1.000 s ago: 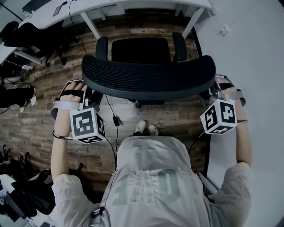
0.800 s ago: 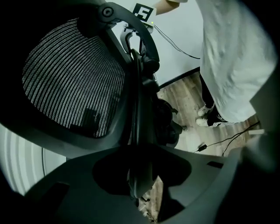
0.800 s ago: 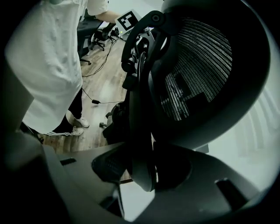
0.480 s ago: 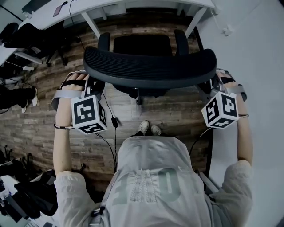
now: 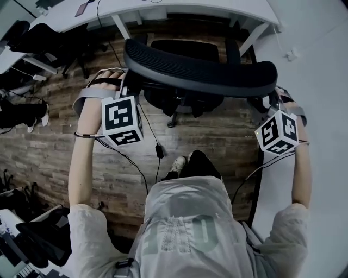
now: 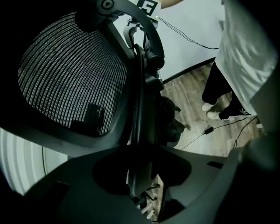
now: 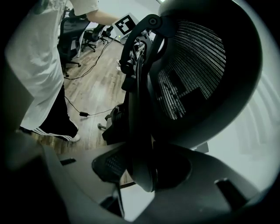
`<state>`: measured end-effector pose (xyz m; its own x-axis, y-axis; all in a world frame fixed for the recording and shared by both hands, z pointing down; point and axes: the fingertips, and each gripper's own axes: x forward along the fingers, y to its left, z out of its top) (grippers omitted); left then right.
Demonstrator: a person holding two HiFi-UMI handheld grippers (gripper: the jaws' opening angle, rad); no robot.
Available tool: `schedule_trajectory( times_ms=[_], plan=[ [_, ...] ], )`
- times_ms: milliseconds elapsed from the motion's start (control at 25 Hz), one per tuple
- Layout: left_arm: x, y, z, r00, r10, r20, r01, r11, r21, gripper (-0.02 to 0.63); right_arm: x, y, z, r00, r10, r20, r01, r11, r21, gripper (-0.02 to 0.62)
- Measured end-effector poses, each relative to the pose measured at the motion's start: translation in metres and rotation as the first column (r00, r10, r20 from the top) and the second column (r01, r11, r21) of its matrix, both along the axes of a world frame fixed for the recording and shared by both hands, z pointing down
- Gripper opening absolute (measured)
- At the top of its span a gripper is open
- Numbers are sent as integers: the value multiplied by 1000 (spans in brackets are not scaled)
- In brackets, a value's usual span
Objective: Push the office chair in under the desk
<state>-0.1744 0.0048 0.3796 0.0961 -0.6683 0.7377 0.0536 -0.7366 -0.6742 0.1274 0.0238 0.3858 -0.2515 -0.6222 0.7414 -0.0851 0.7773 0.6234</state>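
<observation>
The black office chair shows from above in the head view, its curved mesh backrest (image 5: pixel 201 73) close to the white desk (image 5: pixel 179 7) and its seat (image 5: pixel 185 50) partly under the desk edge. My left gripper (image 6: pixel 140 175) is shut on the backrest's left frame edge (image 6: pixel 142 109), with the mesh (image 6: pixel 65 78) to its left. My right gripper (image 7: pixel 142 170) is shut on the right frame edge (image 7: pixel 140 122), beside the mesh (image 7: pixel 192 65). In the head view only the marker cubes (image 5: pixel 122 120) (image 5: pixel 277 132) show; the jaws are hidden behind the backrest.
White desk legs (image 5: pixel 120 26) (image 5: pixel 253 37) flank the chair. A light wall (image 5: pixel 321 81) runs along the right. Other dark chairs (image 5: pixel 49 43) stand at the left on the wood floor. A cable with a plug (image 5: pixel 159 151) trails by my feet (image 5: pixel 176 163).
The chair has rolled forward toward the desk, with its seat now farther under the edge. Both grippers went forward with the backrest, and the person stepped after them.
</observation>
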Motion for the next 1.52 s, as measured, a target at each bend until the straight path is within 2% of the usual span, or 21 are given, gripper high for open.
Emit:
schedule_trajectory(
  times_ms=[280, 480, 800, 1000, 1280, 1520],
  plan=[
    [6, -53, -2, 1000, 7, -25, -7, 1000, 12, 161, 4, -57, -1, 1000, -9, 15, 9, 1000, -2, 163],
    [14, -120, 11, 1000, -17, -18, 17, 1000, -5, 160, 12, -132, 12, 999, -33, -4, 33, 999, -2, 163],
    [32, -136, -9, 1000, -27, 0, 27, 999, 29, 158, 30, -153, -10, 1000, -11, 10, 10, 999, 51, 166],
    [45, -192, -5, 999, -43, 1, 42, 999, 22, 158, 41, -215, -7, 999, -15, 49, 11, 996, 92, 173],
    [36, -242, 2, 998, -52, 24, 52, 999, 17, 158, 33, -253, -1, 998, -27, 65, 21, 995, 94, 173],
    [32, -291, 6, 999, -40, 20, 40, 999, 25, 159, 29, -298, 4, 999, -2, 44, -2, 996, 92, 173]
  ],
)
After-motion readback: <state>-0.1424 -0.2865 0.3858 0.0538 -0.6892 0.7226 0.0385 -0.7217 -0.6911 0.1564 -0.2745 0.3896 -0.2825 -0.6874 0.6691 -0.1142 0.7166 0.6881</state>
